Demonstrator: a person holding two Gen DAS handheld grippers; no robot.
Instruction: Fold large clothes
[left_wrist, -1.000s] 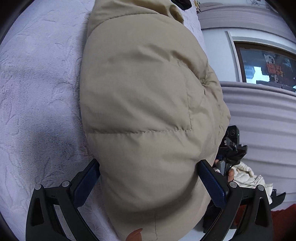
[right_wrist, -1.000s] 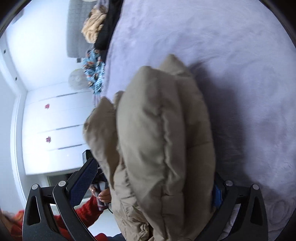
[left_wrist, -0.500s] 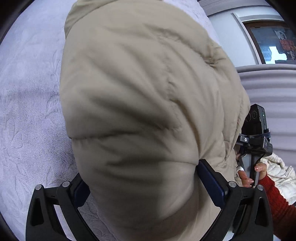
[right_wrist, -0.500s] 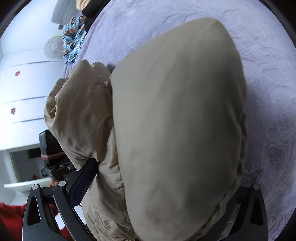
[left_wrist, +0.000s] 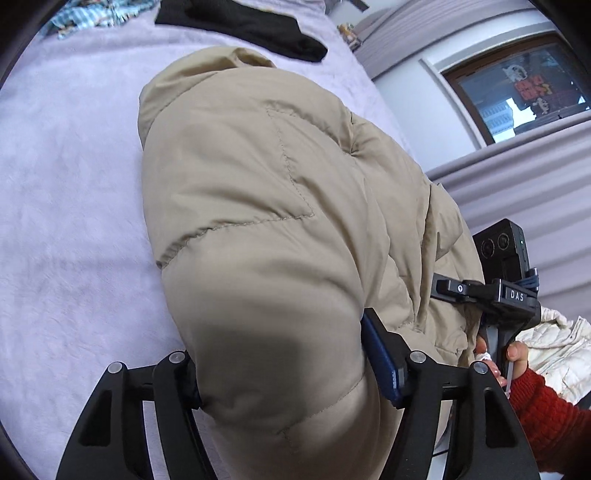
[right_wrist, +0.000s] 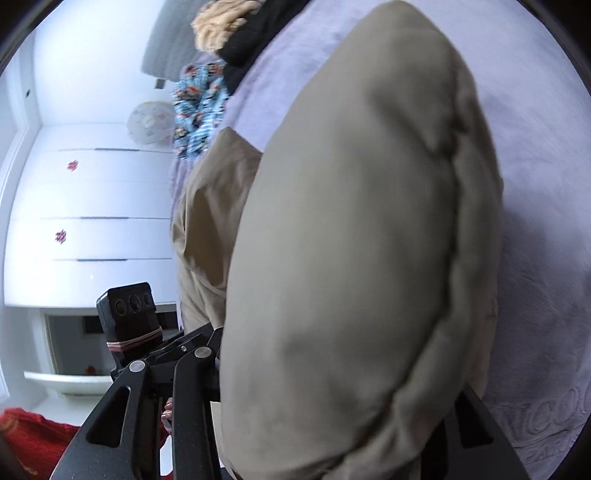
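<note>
A puffy beige jacket lies bunched on the lilac bedspread, its near end raised. My left gripper has this end between its jaws, which are closing; the blue pad presses into the padding. In the right wrist view the same jacket fills the frame. My right gripper is closing on another thick fold, and the padding hides its right finger. Each view shows the other gripper beside the jacket, held by a hand in a red sleeve.
A black garment and a blue patterned cloth lie at the far end of the bed. A white quilted garment sits off the bed's right side. White cupboard fronts and a window border the bed.
Both grippers have risen with the jacket's near end, and their jaws have narrowed onto the padding. More of the far bed now shows in the left wrist view.
</note>
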